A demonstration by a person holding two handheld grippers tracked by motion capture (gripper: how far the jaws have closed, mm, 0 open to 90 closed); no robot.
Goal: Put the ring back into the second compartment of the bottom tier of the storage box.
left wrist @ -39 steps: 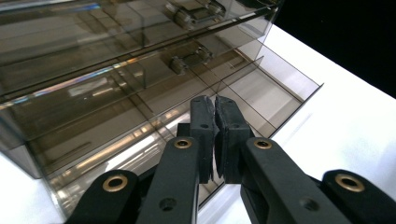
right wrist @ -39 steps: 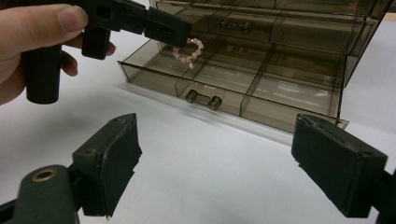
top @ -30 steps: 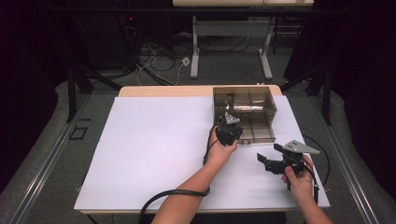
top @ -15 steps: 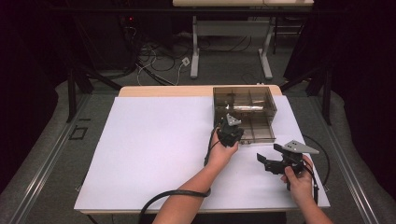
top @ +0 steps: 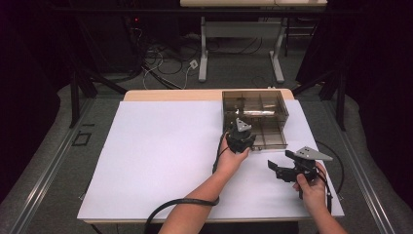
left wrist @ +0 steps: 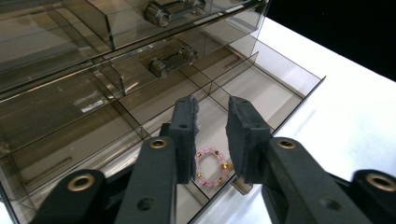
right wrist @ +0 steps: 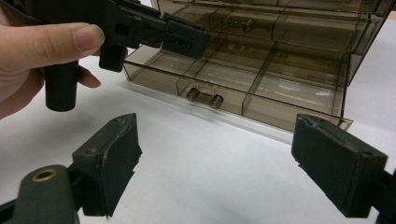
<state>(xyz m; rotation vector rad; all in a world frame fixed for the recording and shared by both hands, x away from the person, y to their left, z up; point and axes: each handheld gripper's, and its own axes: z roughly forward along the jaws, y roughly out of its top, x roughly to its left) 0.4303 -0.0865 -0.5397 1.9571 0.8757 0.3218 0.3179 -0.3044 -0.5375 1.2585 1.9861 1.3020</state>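
A smoky clear drawer box [top: 253, 109] stands at the table's far right with its bottom drawer [left wrist: 275, 93] pulled out. My left gripper [top: 242, 138] [left wrist: 210, 105] hangs over that drawer. Its jaws have just been opening and stand a little apart. A small pink bead ring [left wrist: 211, 164] lies in a front compartment below the gap, and the pads do not press on it. My right gripper [top: 278, 162] [right wrist: 215, 123] hovers over the white table in front of the box, wide open with nothing between its jaws.
A white sheet [top: 160, 146] covers the table, bare to the left of the box. The drawer fronts carry metal handles [right wrist: 204, 97] [left wrist: 173, 63]. The left hand [right wrist: 37, 46] and its gripper [right wrist: 187, 39] sit above the drawer's left corner. Cables trail from both grippers.
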